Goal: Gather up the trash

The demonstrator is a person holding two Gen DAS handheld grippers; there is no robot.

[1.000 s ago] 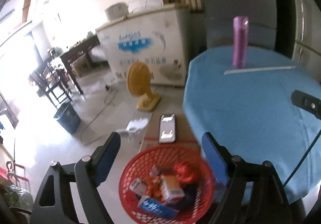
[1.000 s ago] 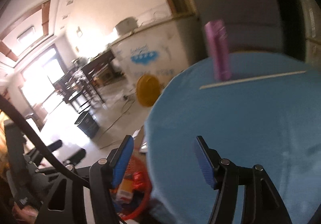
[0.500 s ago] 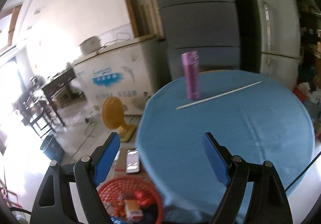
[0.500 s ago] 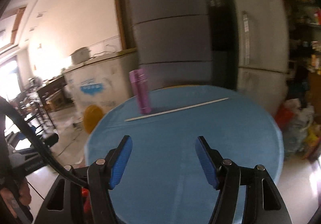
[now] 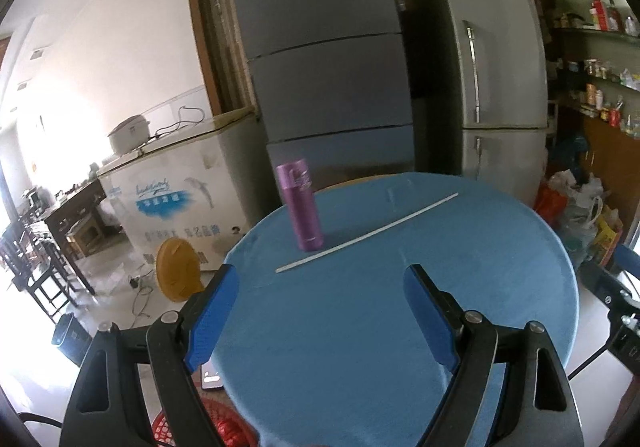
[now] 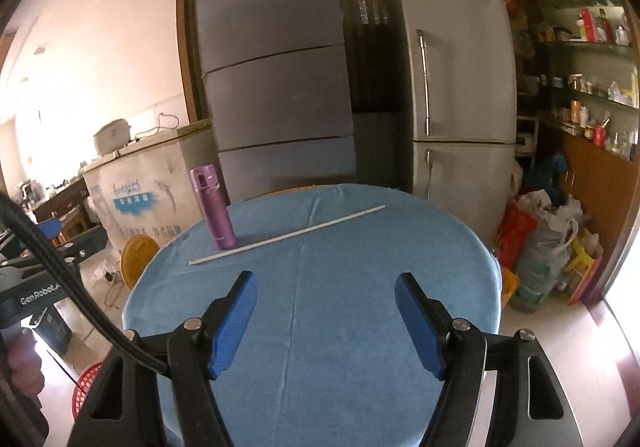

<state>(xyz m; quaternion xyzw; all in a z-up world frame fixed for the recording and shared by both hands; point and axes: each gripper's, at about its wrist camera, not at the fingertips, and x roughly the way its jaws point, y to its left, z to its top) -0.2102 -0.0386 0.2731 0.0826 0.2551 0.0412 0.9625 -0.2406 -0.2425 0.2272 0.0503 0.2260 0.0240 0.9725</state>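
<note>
Both claws are spread and hold nothing: the left claw [image 5: 322, 321] and the right claw [image 6: 325, 321] hover over the near part of the blue tabletop [image 6: 360, 327]. The white stick [image 6: 286, 235] lies across the far side, just beside the purple bottle [image 6: 214, 207]. The red basket [image 5: 224, 427] waits on the floor at the left. I think it is better to approach the stick low, near its free end, so the bottle is not knocked

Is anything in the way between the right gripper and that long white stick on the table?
Nothing visible: only bare blue tablecloth lies between the open right gripper and the white stick. The purple bottle stands behind the stick's left end.
</note>
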